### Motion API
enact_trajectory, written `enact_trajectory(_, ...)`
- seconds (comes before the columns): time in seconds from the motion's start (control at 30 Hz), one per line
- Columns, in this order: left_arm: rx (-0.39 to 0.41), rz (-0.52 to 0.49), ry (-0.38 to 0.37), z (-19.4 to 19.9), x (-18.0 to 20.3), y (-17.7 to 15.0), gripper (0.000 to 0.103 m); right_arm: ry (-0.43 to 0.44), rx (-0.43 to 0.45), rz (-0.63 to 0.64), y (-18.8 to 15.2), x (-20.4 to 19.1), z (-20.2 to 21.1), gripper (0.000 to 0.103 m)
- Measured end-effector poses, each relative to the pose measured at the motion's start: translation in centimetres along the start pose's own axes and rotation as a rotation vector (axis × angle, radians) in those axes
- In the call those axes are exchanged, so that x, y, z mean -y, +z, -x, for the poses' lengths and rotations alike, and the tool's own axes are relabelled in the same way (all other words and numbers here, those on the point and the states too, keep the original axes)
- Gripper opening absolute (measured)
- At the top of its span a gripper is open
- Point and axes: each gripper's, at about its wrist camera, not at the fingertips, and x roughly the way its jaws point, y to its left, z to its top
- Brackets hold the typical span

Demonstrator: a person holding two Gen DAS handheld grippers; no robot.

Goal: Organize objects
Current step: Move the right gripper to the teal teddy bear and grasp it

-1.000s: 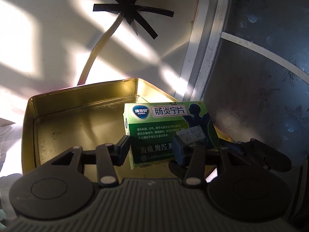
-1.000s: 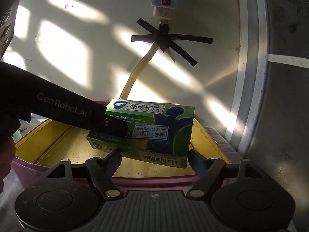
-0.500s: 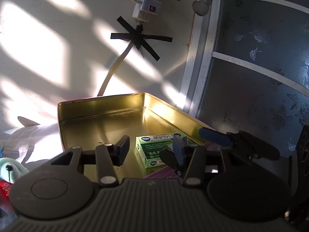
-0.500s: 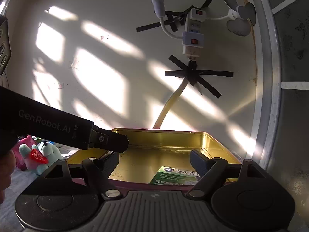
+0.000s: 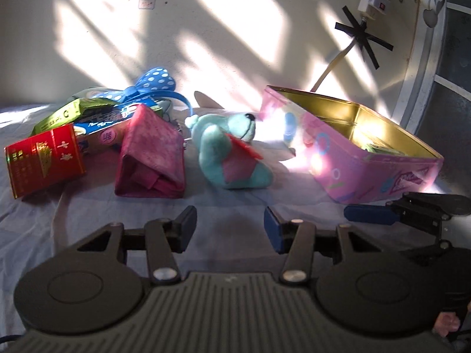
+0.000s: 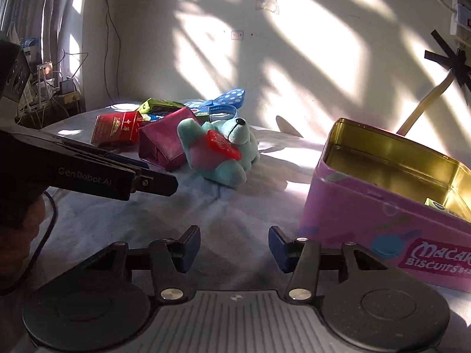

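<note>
A pink biscuit tin (image 5: 368,158) with a gold inside stands open at the right; it also shows in the right wrist view (image 6: 368,206). A green medicine box (image 5: 379,148) lies inside it, and a corner of that box (image 6: 441,206) shows in the right wrist view. A teal plush bear (image 5: 229,147) holding a red heart lies on the cloth left of the tin, also in the right wrist view (image 6: 220,150). My left gripper (image 5: 229,228) is open and empty, in front of the bear. My right gripper (image 6: 234,247) is open and empty, left of the tin.
A magenta pouch (image 5: 153,158), a red box (image 5: 44,158), green and blue boxes (image 5: 97,117) and a blue dotted bow (image 5: 153,85) lie at the left. A wall with a taped power strip (image 5: 371,0) stands behind. Cables (image 6: 50,88) sit at the far left.
The green medicine box was held over the tin, then let go inside it. Both grippers have pulled back and turned left, so the bear and boxes are in view.
</note>
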Motion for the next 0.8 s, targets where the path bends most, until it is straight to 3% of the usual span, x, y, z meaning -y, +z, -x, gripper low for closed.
enact_trajectory(0.07,-0.012,0.094,0.096,-0.4,-2.7,-0.1,0.051,0.015,-0.018,-0.017,1.1,-0.5,-1.4,0.046)
enact_trajectory(0.1,0.001,0.175,0.073,-0.3,-4.0,-0.1,0.053,0.026,-0.020,-0.033,1.8,-0.7,-2.2,0.046)
enact_trajectory(0.2,0.030,0.283,0.092,0.0,-5.9,-0.2,0.052,0.013,-0.008,-0.031,3.6,-1.9,-4.5,0.049)
enact_trajectory(0.3,0.043,0.310,0.085,0.3,-6.1,-0.4,0.052,-0.051,0.001,0.032,5.0,-3.0,-7.4,0.070)
enact_trajectory(0.37,0.044,0.307,0.084,0.5,-5.9,-0.5,0.053,-0.047,-0.057,0.043,5.8,-3.1,-9.3,0.064)
enact_trajectory(0.53,0.046,0.311,0.078,0.5,-6.0,-0.8,0.053,-0.025,-0.049,0.037,5.7,-3.1,-9.3,0.039)
enact_trajectory(0.67,0.076,0.295,0.052,1.1,-5.8,-0.9,0.053,-0.025,-0.035,0.084,3.7,-4.0,-6.0,0.038)
enact_trajectory(0.8,0.095,0.224,-0.094,3.4,-4.0,-1.4,0.068,-0.085,-0.015,0.149,0.7,-4.6,-1.0,0.040)
